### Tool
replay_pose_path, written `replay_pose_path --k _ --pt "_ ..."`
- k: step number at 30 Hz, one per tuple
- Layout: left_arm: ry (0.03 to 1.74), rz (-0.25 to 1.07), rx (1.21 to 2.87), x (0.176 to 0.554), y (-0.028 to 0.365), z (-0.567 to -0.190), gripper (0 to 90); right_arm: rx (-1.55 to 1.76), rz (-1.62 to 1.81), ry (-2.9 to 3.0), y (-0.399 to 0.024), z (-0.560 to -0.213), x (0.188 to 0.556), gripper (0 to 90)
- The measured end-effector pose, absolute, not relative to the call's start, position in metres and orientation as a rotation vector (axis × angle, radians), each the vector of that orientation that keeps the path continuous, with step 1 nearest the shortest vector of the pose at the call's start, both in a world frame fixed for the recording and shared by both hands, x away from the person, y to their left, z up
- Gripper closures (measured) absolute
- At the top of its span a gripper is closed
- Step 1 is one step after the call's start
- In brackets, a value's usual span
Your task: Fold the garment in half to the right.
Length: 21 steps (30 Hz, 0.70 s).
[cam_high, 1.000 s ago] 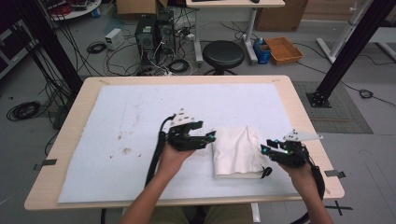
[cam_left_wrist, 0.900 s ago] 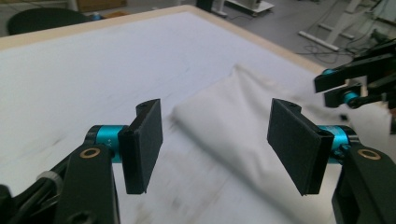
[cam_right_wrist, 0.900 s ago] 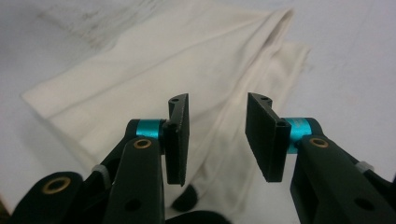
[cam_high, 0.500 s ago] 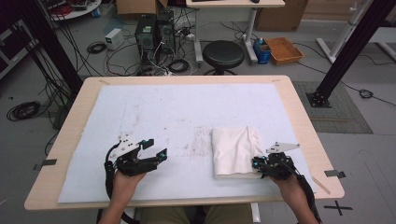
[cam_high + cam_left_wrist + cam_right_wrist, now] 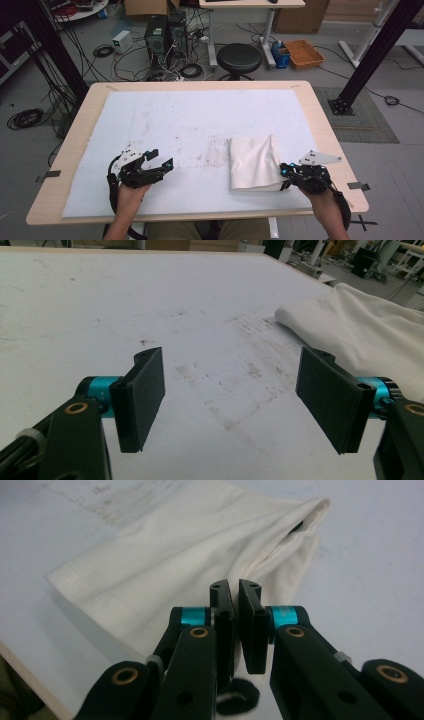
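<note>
Cluttered lab floor beyond; wooden table (image 5: 320,120) under a stained white mat (image 5: 200,125). Folded white cloth (image 5: 252,162) lies flat on the mat's right near side, several layers deep. Left gripper (image 5: 161,161) sits well apart from it, jaws wide, having just been opening, nothing between them. Right gripper (image 5: 283,172) touches the cloth's near right edge, jaws just closed almost together; whether fabric is pinched, cannot tell. Folding looks largely done; perhaps one more fold or a tidy left.

The right tool (image 5: 239,625) perhaps pinches the cloth (image 5: 190,550); contact is hidden.
</note>
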<state>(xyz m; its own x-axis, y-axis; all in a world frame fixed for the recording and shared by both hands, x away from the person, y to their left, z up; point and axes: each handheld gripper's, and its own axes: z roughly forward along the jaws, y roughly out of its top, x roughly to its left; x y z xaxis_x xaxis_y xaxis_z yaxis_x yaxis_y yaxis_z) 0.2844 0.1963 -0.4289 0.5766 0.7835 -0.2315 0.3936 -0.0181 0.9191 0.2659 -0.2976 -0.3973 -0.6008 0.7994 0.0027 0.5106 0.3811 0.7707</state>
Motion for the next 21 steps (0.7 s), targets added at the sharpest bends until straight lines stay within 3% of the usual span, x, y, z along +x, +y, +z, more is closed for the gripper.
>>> replay_pose_path --k 4,5,7,9,11,14,21 --pt "1.007 0.413 1.625 0.285 0.197 -0.429 27.7 1.195 0.967 2.316 -0.303 -0.407 0.263 84.1" --pt "1.006 0.414 1.631 0.284 0.197 -0.429 27.7 1.222 0.951 2.313 -0.304 -0.413 0.265 78.9" --pt "1.005 0.412 1.632 0.284 0.195 -0.428 27.7 1.282 0.953 2.265 -0.308 -0.418 0.271 58.2" --pt "1.003 0.413 1.639 0.284 0.194 -0.429 27.7 1.314 1.003 2.18 -0.312 -0.413 0.275 52.4" --pt "1.002 0.412 1.645 0.286 0.193 -0.43 27.7 1.282 1.062 2.138 -0.308 -0.405 0.28 52.5" --pt "1.007 0.403 1.652 0.287 0.191 -0.432 27.7 1.189 1.035 2.198 -0.289 -0.404 0.295 60.5" --pt "1.007 0.407 1.648 0.285 0.195 -0.431 27.7 1.115 0.901 2.348 -0.262 -0.437 0.328 68.2"
